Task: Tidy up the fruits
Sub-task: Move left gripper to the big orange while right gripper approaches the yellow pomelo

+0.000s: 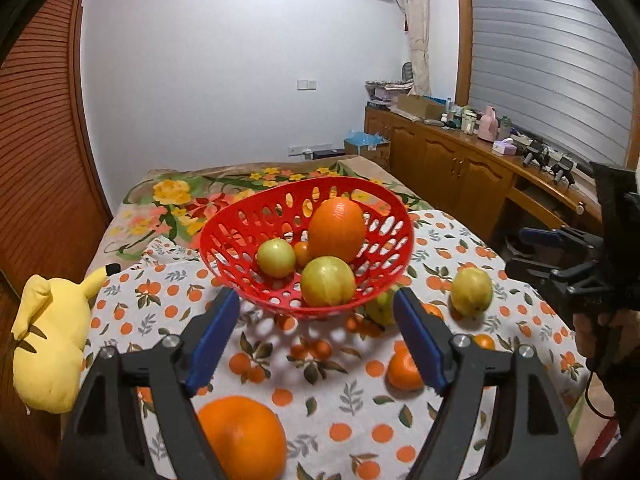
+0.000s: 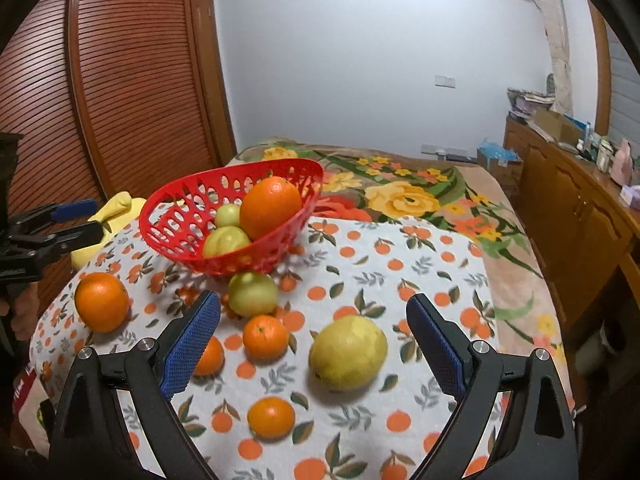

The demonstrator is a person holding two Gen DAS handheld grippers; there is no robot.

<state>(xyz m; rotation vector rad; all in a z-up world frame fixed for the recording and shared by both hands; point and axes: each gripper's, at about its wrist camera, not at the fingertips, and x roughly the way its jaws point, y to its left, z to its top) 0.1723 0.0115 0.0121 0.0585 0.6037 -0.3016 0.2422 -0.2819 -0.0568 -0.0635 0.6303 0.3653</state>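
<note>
A red perforated basket [image 1: 240, 220] stands tilted on the orange-print cloth [image 1: 340, 400]. It holds a large orange [image 1: 337, 228], two yellow-green fruits [image 1: 328, 280] and a small orange one [image 1: 302, 254]. My left gripper [image 1: 315, 294] is open just in front of the basket, with nothing between its pads. A big orange [image 1: 244, 436] lies under it. My right gripper [image 2: 313, 300] is open above a lemon [image 2: 348, 354], with mandarins [image 2: 265, 338] and a green fruit [image 2: 253, 294] nearby. One mandarin [image 2: 210, 356] is half hidden behind its left finger.
A yellow plush toy [image 1: 48, 344] lies at the cloth's left edge. A floral blanket [image 2: 400, 196] covers the surface beyond the cloth. A wooden cabinet [image 2: 580, 220] with clutter on top runs along the right. Louvred wooden doors [image 2: 120, 100] stand on the left.
</note>
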